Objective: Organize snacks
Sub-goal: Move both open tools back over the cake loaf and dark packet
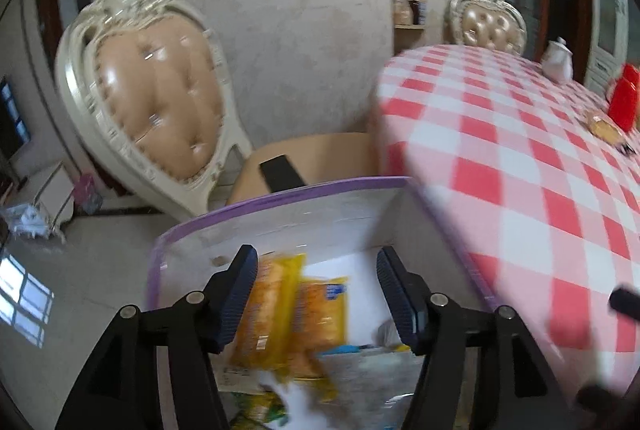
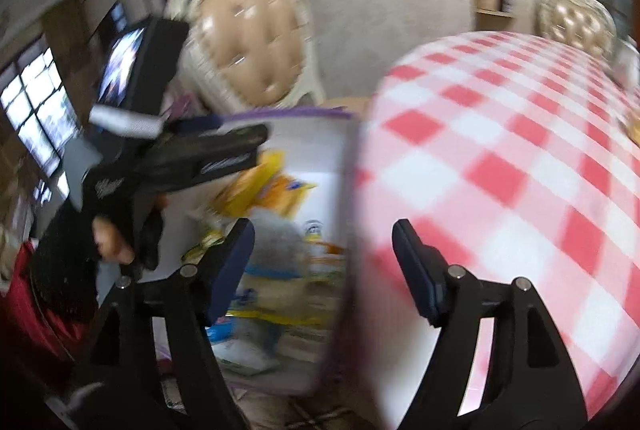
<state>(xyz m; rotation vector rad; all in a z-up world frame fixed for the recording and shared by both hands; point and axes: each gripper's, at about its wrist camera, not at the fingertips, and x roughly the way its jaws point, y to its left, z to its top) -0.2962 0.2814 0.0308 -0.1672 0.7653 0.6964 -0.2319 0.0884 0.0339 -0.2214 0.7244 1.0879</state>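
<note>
A white storage box with a purple rim [image 1: 280, 191] stands beside the table, below its edge. Yellow snack packets [image 1: 296, 314] lie inside it with other wrappers. My left gripper [image 1: 316, 294] is open and empty, hovering just above the box opening over the yellow packets. In the right wrist view the same box [image 2: 288, 115] and yellow packets [image 2: 276, 189] show, blurred. My right gripper [image 2: 324, 270] is open and empty, straddling the box wall and the table edge. The left gripper [image 2: 224, 145] appears there, reaching over the box.
A table with a red-and-white checked cloth [image 1: 520, 157] fills the right. A red bottle [image 1: 624, 101], a snack [image 1: 604, 127] and a white pot [image 1: 558, 59] stand on its far side. A padded cream chair [image 1: 156, 105] stands behind the box. Tiled floor lies left.
</note>
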